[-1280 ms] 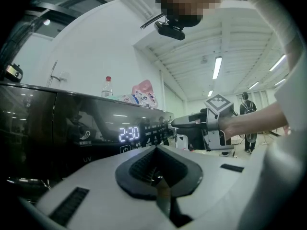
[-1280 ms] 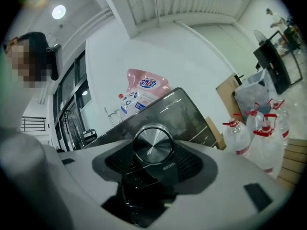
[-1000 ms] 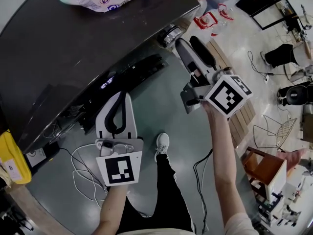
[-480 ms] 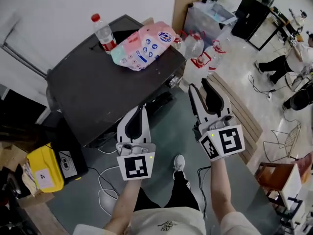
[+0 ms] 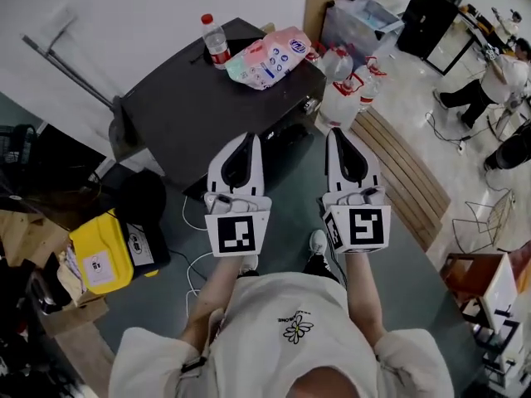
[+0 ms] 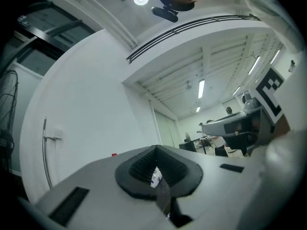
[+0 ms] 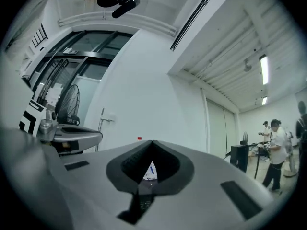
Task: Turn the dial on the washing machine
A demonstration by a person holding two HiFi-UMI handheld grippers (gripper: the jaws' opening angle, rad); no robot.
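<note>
The washing machine [image 5: 207,106] is a dark, flat-topped box at the back, and its small silver dial [image 5: 310,104] sits at the right end of the front panel. Both grippers hang side by side in front of it, pointing toward it and clear of it. My left gripper [image 5: 248,138] is shut and empty; its jaws meet at the tip of the left gripper [image 6: 154,148]. My right gripper [image 5: 337,132] is also shut with nothing between the jaws, seen closed on the right gripper [image 7: 152,143]. The dial is a short way beyond the right tips.
A water bottle [image 5: 216,40] and a pink packet [image 5: 270,56] lie on the machine's top. Large water jugs [image 5: 340,98] and a wooden slatted platform [image 5: 406,177] stand to the right. A yellow box [image 5: 99,251] and floor cables [image 5: 195,264] are at the left. People sit far right [image 5: 489,81].
The view has pulled back from the machine. The right gripper has left the dial and its jaws have closed. Both grippers have drawn back to hang level, side by side.
</note>
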